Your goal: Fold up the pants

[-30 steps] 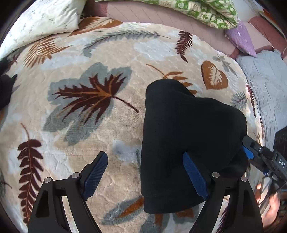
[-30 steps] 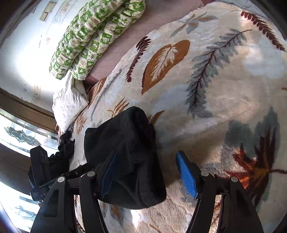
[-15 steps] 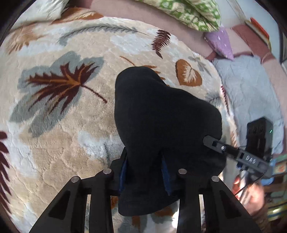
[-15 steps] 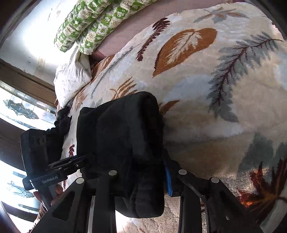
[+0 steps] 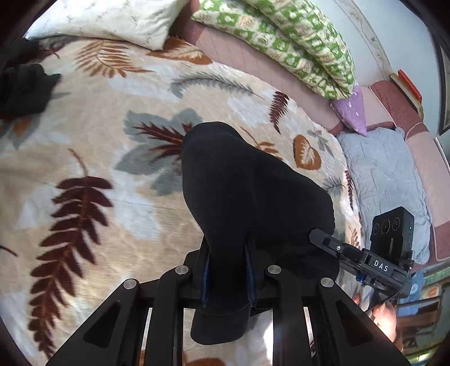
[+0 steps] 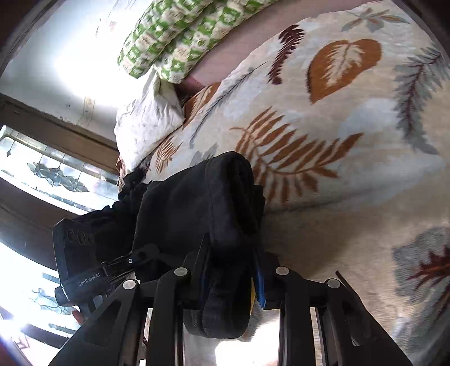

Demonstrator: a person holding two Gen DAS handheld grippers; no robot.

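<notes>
The black pants (image 5: 247,197) are folded into a thick bundle and held up above the leaf-patterned blanket (image 5: 92,157). My left gripper (image 5: 227,270) is shut on one end of the bundle. My right gripper (image 6: 230,273) is shut on the other end of the pants (image 6: 202,202). The right gripper also shows at the right of the left wrist view (image 5: 362,259), and the left gripper at the left of the right wrist view (image 6: 95,273). The fingertips are buried in the cloth.
A white pillow (image 5: 112,19), a green patterned quilt (image 5: 284,36) and a purple pillow (image 5: 351,112) lie at the head of the bed. A grey quilted cover (image 5: 385,180) lies at the right. More black clothing (image 5: 22,90) lies at the blanket's left edge. A window (image 6: 42,174) stands beside the bed.
Both grippers were open beside the pants one second ago. They closed on the bundle's two ends and have lifted it off the blanket.
</notes>
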